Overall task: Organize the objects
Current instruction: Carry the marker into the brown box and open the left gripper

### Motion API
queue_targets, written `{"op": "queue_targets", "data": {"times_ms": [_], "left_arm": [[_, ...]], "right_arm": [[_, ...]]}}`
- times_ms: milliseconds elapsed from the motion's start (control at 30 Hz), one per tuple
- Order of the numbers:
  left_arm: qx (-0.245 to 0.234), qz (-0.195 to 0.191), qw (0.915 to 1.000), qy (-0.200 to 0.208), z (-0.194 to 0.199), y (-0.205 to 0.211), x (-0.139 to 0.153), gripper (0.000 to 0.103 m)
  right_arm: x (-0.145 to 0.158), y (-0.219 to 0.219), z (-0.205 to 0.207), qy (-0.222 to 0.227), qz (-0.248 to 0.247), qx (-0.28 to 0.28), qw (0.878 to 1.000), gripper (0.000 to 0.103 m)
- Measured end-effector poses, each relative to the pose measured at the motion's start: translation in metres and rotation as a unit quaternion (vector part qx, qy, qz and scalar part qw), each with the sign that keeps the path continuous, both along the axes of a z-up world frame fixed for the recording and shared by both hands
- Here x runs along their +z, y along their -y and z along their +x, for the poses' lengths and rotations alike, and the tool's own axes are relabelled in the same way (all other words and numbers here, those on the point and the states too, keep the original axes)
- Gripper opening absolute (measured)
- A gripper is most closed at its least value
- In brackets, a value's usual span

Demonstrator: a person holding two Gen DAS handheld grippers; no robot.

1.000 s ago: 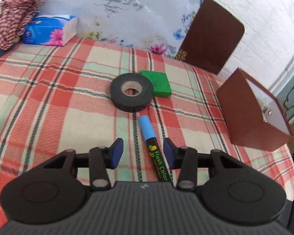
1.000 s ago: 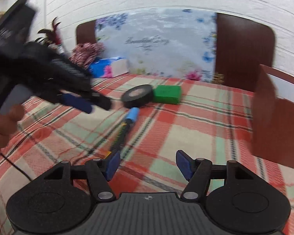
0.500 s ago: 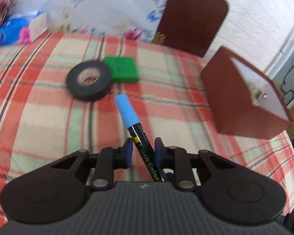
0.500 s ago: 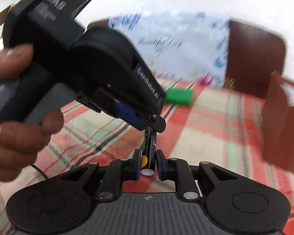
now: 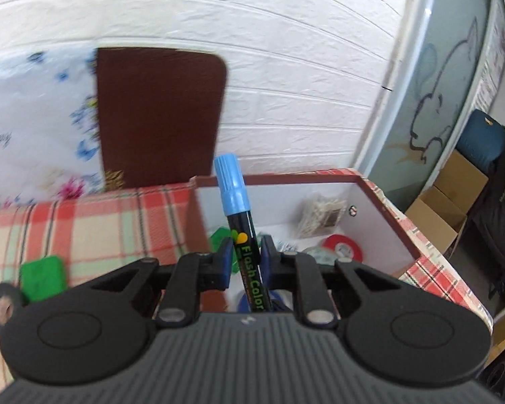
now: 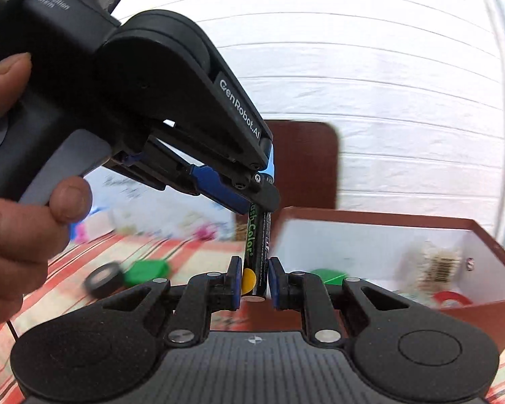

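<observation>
A black marker [image 5: 244, 235] with a blue cap stands upright, held by both grippers above the table. My left gripper [image 5: 245, 262] is shut on its middle; in the right wrist view the left gripper [image 6: 256, 181] comes in from the upper left. My right gripper [image 6: 255, 282] is shut on the marker's [image 6: 257, 252] bottom end. Behind it stands the open brown box [image 5: 380, 195] with white inner walls [image 6: 353, 232], holding a red tape roll [image 5: 343, 247], a green item and a packet. A black tape roll [image 6: 104, 281] and a green block [image 6: 146, 271] lie on the plaid tablecloth.
A brown chair back [image 5: 158, 114] and a floral cushion [image 5: 33, 128] stand behind the table. Cardboard boxes [image 5: 444, 208] sit on the floor at the right. The black tape roll [image 5: 1, 306] and the green block [image 5: 42, 277] lie at the left.
Both grippers have lifted the marker off the cloth and carried it right, up to the open box. The marker has turned upright.
</observation>
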State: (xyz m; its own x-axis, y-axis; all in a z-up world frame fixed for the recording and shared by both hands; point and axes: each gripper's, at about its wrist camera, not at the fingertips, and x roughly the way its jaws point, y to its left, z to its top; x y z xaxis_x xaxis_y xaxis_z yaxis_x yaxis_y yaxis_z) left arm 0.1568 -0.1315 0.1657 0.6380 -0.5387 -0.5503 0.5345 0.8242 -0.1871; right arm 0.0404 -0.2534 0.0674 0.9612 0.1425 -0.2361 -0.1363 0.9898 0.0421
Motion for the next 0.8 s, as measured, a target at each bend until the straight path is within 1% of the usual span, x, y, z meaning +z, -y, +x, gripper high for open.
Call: {"op": "queue_targets", "data": {"times_ms": [133,300,367,400,433,500,567,667,733,800], "left_arm": [[-0.016,0.019,0.9997,0.001,0.02,0.038,-0.003,0.019],[-0.019,0.043,0.9988,-0.012,0.047,0.065,-0.02,0.019],[-0.015,0.062,0.9978,-0.018,0.056,0.071,-0.031,0.021],[-0.013,0.073,0.9971,-0.019,0.058,0.073,-0.037,0.022],[-0.012,0.083,0.9962,-0.02,0.06,0.075,-0.042,0.023],[-0.014,0.092,0.9954,-0.022,0.06,0.076,-0.05,0.023],[-0.013,0.09,0.9956,-0.021,0.057,0.071,-0.052,0.023],[-0.012,0.074,0.9971,-0.012,0.048,0.058,-0.046,0.023],[-0.008,0.061,0.9981,0.001,0.038,0.043,-0.038,0.025],[0.002,0.049,0.9987,0.012,0.028,0.024,-0.031,0.029]], "right_arm": [[-0.001,0.027,0.02,-0.005,0.027,-0.023,0.999,0.017],[-0.013,0.045,0.039,-0.019,0.049,-0.039,0.998,0.017],[-0.018,0.047,0.044,-0.021,0.053,-0.045,0.997,0.023],[-0.02,0.047,0.046,-0.023,0.055,-0.048,0.997,0.029],[-0.021,0.048,0.044,-0.019,0.053,-0.05,0.997,0.032],[-0.022,0.042,0.05,-0.01,0.045,-0.052,0.998,0.033],[-0.022,0.041,0.048,-0.007,0.044,-0.052,0.998,0.033],[-0.022,0.04,0.045,-0.004,0.048,-0.053,0.997,0.033],[-0.02,0.038,0.041,-0.002,0.051,-0.054,0.997,0.033],[-0.02,0.035,0.035,0.001,0.049,-0.06,0.997,0.033]]}}
